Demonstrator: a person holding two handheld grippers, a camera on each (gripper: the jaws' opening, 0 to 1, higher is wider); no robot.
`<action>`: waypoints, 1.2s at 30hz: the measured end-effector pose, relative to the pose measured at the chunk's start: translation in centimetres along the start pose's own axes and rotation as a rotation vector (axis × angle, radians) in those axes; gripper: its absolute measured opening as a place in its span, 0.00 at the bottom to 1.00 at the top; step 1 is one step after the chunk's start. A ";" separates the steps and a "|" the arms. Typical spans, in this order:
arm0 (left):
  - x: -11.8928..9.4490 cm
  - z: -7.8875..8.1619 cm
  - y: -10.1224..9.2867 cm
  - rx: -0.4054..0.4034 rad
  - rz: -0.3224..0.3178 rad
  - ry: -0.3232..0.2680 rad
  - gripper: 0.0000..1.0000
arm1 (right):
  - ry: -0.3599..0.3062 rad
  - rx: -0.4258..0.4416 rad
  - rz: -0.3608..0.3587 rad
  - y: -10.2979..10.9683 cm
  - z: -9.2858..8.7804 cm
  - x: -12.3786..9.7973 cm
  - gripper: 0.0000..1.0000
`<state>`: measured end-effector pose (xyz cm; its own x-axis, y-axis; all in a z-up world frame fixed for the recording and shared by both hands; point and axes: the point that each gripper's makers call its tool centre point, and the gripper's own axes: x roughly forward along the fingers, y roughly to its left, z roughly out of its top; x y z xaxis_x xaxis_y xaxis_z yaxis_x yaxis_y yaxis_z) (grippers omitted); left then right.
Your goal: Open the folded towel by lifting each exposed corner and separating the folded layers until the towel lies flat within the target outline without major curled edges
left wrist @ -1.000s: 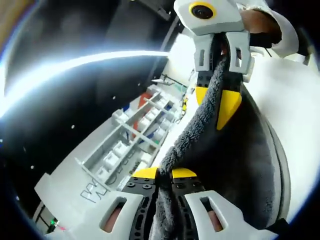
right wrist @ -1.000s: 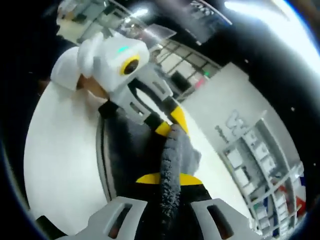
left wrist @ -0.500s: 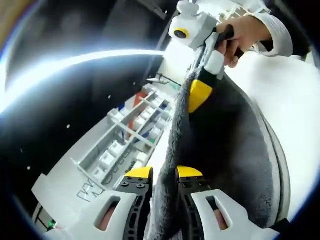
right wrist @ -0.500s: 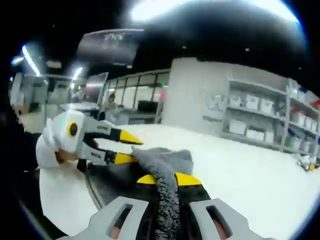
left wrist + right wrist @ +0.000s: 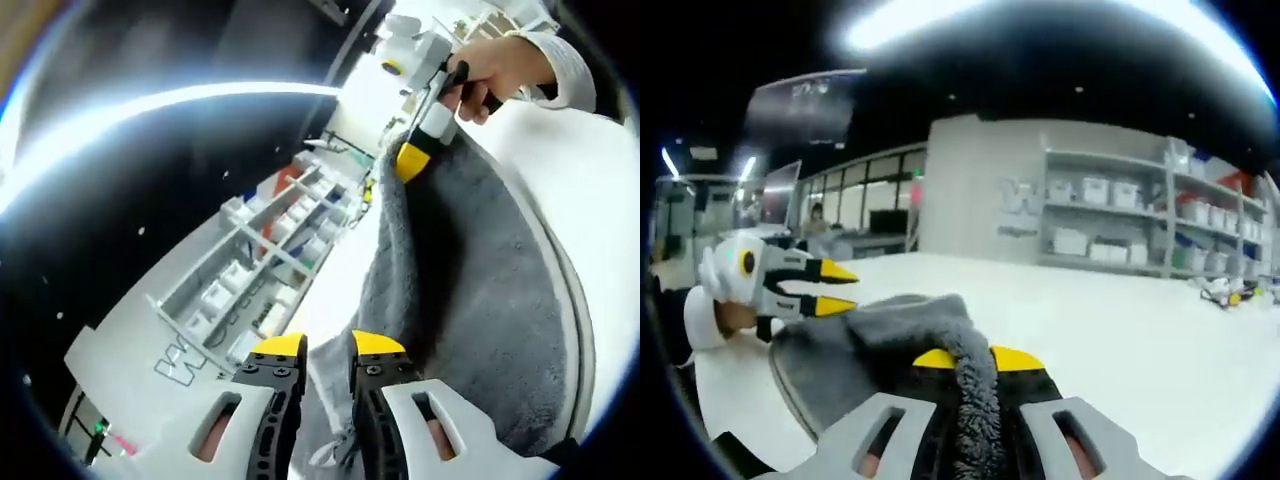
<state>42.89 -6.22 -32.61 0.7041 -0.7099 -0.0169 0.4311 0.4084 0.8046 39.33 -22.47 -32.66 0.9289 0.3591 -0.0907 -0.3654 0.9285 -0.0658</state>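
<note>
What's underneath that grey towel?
A white table lies under the grey towel, with a dark outline curving along its edge. Whatever lies beneath the middle of the cloth is covered.

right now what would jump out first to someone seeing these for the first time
The grey towel stands out first: it stretches across the white table between the two grippers. The right gripper, held in a person's hand, pinches its far edge, and in the right gripper view towel pile bunches between that gripper's yellow tips. The left gripper sits at the towel's other end with its jaws apart, and grey shelving lines the back wall.
</note>
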 end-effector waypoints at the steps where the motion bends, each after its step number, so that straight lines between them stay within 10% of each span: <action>1: 0.0 -0.4 0.2 -0.010 0.004 0.011 0.15 | 0.007 -0.010 -0.013 -0.3 -0.1 0.0 0.02; 19: -0.1 -6.3 1.9 -0.297 0.000 0.170 0.13 | 0.151 -0.082 -0.114 -4.6 -3.8 -0.4 0.10; 36: -0.7 -9.4 1.1 -0.524 -0.031 0.260 0.00 | 0.292 -0.166 -0.006 -3.9 -6.5 -1.5 0.14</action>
<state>48.19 0.13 -37.35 0.7733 -0.5893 -0.2340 0.6288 0.6658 0.4016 38.96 -27.21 -38.71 0.8831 0.2892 -0.3694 -0.3872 0.8939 -0.2258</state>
